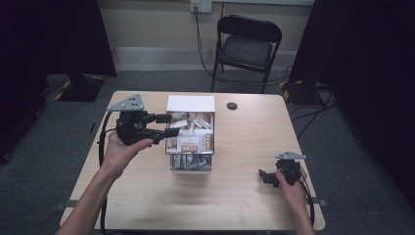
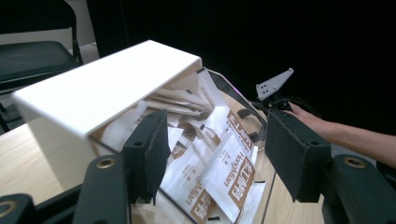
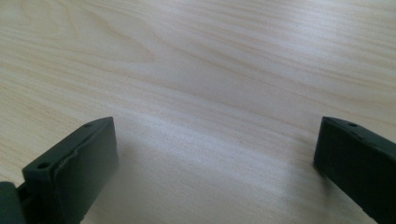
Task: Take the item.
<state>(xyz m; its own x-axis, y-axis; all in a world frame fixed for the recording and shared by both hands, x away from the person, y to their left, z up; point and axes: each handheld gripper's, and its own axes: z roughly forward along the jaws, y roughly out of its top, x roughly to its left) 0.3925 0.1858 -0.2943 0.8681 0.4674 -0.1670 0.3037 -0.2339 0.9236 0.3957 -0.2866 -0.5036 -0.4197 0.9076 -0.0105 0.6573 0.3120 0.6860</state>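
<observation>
Right gripper (image 3: 215,154) low over the table (image 3: 196,70), jaws spread wide: one pad at seven o'clock, the other at four o'clock, nothing between them but pale wood grain running across and soft shadow

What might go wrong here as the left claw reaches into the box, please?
1. The packets lie loose and overlapping, so the open left claw may pinch several at once.
2. Its jaws sit close to the box wall and could nudge it.
3. The right claw rests far off, so nothing steadies the box.
</observation>
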